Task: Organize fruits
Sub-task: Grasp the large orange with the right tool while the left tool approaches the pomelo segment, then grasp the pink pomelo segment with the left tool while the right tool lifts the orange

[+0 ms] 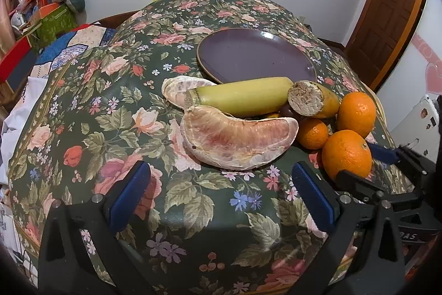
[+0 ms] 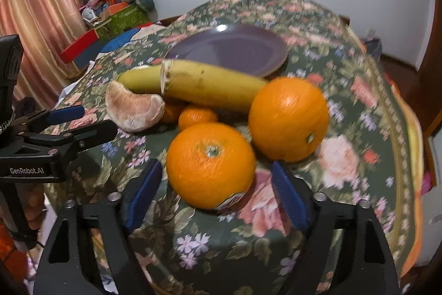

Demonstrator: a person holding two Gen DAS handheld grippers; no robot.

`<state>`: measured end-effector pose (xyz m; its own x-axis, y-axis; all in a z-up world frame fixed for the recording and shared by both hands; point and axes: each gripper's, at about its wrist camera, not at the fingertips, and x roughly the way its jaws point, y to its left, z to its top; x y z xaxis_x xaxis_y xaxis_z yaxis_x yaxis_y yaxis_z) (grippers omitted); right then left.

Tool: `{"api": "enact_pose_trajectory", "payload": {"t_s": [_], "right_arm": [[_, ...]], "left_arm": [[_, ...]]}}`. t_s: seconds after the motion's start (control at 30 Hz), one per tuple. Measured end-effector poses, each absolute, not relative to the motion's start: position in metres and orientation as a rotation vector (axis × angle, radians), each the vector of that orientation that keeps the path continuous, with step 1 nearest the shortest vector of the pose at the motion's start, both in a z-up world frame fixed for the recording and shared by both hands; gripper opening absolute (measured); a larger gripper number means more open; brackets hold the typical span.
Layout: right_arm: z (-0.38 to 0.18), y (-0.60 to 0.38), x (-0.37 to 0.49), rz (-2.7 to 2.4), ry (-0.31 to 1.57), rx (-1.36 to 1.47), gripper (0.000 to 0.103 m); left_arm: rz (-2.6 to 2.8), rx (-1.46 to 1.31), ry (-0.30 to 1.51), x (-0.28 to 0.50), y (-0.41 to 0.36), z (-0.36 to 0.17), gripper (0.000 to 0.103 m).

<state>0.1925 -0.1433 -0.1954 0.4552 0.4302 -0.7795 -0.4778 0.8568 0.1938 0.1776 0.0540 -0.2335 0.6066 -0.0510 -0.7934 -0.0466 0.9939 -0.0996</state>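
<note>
Right gripper (image 2: 215, 198), fingers apart, frames the nearest orange (image 2: 210, 165) at centre frame; closing comes next, then the plate (image 2: 248, 65). Left gripper (image 1: 221, 192) waits spread.

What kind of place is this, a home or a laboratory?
Most likely a room in a home: a table under a floral tablecloth, a pink curtain at one side, a wooden door, and household clutter piled in the corner.

- Bare tabletop (image 1: 91, 107) lies open left of the fruit.
- Banana (image 1: 243, 97) and pomelo segment (image 1: 237, 141) block the plate (image 1: 257, 60) from the near side.
- Oranges (image 2: 211, 163) crowd the right.
</note>
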Motion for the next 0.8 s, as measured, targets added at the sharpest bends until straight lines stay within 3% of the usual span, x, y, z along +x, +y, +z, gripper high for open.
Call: {"api": "enact_pose_trajectory", "payload": {"t_s": [0.17, 0.8], "right_arm": [[-0.2, -0.139, 0.195, 0.568, 0.952, -0.038, 0.063], [-0.139, -0.184, 0.197, 0.498, 0.779, 0.036, 0.061]], "left_arm": [[-0.002, -0.1, 0.921, 0.176, 0.051, -0.232, 0.103], [0.019, -0.052, 0.953, 0.209, 0.022, -0.242, 0.103]]}}
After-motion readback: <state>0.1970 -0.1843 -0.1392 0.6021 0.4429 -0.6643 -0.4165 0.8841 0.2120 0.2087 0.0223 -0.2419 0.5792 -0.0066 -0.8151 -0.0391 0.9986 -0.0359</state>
